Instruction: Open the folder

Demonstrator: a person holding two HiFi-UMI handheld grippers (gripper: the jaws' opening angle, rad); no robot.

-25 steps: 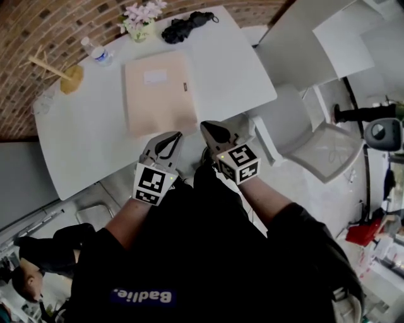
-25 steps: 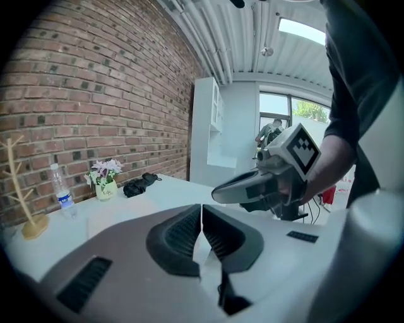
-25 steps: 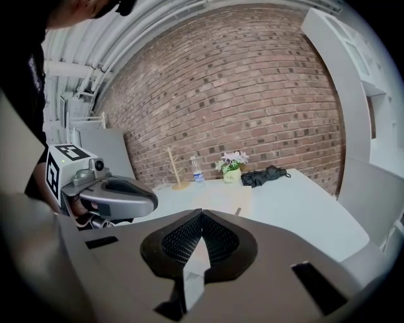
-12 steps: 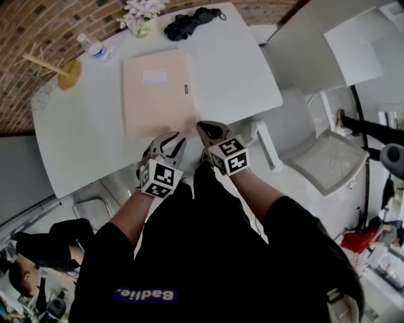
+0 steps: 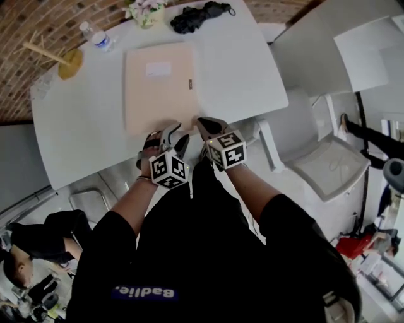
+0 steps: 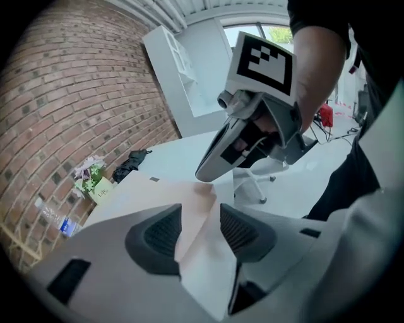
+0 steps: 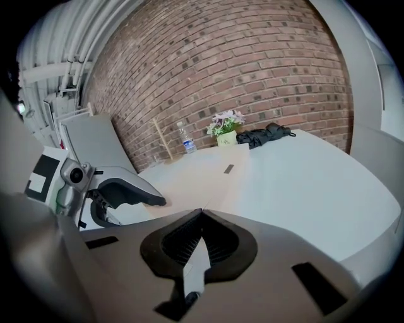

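Left tongs (image 6: pixel 201 213): jaws spread wide, having just been opening. Nothing is pinched. The folder's near corner shows through the gap.
Right tongs (image 7: pixel 202 213): jaw tips pressed together, with nothing between them.
Both tongs: side by side at the centre of the head view, pointing up the frame at the folder's near edge.
Folder (image 5: pixel 158 88): pale peach, closed, lying flat at upper centre of the head view.
Table (image 5: pixel 82 132): white, filling the upper left of the head view.
Far edge of table: flowers (image 5: pixel 144 9), a dark bundle (image 5: pixel 199 14) and a water bottle (image 5: pixel 98 39) along the top of the frame.
Chair (image 5: pixel 322 164): white, at the right.
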